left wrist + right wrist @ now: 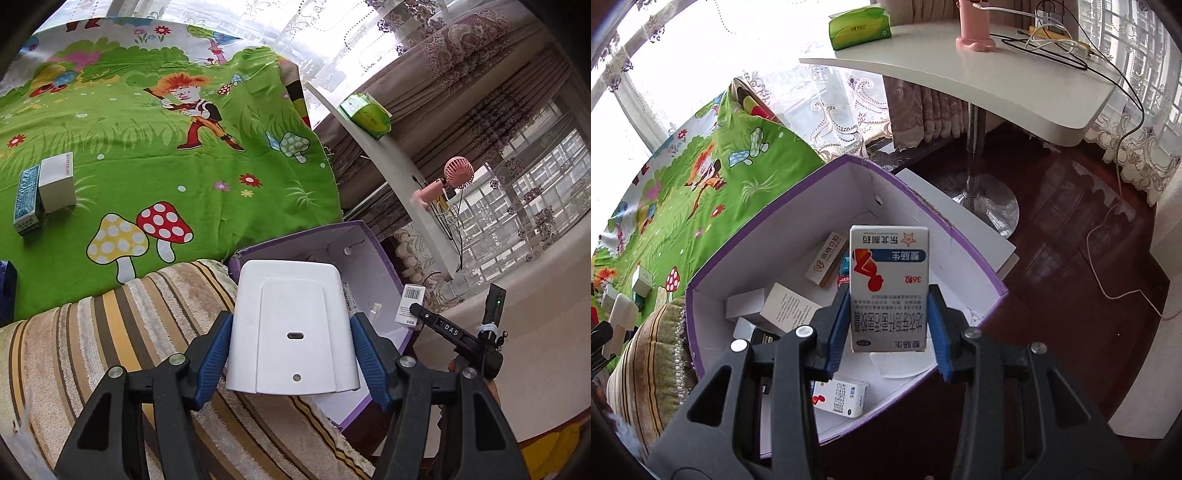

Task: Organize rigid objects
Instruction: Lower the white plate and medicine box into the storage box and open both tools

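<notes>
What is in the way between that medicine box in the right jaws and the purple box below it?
Nothing visible. The medicine box, clamped in the right gripper, hangs over the open purple box, which has no lid on it. Several small cartons already lie on its floor, with bare floor left between them.

Daylight came through lace curtains (834,114) and a barred window (524,188). A white curved table (1015,85) on a chrome foot stood over the dark glossy wooden floor (1071,229). A green cartoon sheet (147,155) covered the bed, beside a striped towel (110,332).
</notes>
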`<state>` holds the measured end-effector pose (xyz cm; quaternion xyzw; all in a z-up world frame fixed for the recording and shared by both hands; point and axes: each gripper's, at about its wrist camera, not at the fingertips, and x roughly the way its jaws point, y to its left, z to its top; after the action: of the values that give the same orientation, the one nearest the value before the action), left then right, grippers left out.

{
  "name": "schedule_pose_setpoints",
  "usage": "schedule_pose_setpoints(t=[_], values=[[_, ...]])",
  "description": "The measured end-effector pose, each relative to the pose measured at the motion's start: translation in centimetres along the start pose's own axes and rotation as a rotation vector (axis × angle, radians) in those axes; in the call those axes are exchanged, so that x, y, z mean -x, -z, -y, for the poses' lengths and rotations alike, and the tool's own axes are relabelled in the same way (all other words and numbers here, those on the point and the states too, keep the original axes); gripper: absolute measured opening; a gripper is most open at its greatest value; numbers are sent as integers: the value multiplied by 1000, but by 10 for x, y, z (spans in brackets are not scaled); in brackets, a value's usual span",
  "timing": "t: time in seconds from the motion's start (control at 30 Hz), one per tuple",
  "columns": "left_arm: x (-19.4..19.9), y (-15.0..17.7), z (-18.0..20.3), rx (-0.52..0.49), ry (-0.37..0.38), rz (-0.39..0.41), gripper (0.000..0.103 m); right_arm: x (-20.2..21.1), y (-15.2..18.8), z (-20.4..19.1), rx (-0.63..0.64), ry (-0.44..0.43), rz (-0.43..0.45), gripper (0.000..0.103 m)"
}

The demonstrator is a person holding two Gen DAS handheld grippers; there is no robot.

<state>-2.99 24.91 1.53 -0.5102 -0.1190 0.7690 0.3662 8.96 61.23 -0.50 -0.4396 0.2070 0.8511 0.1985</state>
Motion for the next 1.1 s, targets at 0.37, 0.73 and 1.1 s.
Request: schedule_pose_setpoints(t=[0.37,0.73,1.1], values=[[-30,11,42,-103,32,-90,65,-8,0,20,-69,-17,-6,64],[-60,27,78,-191,71,-200,65,8,-2,18,-88,-60,31,71],[-67,32,76,-168,66,-234,67,12,-3,11,-77,-79,38,71]])
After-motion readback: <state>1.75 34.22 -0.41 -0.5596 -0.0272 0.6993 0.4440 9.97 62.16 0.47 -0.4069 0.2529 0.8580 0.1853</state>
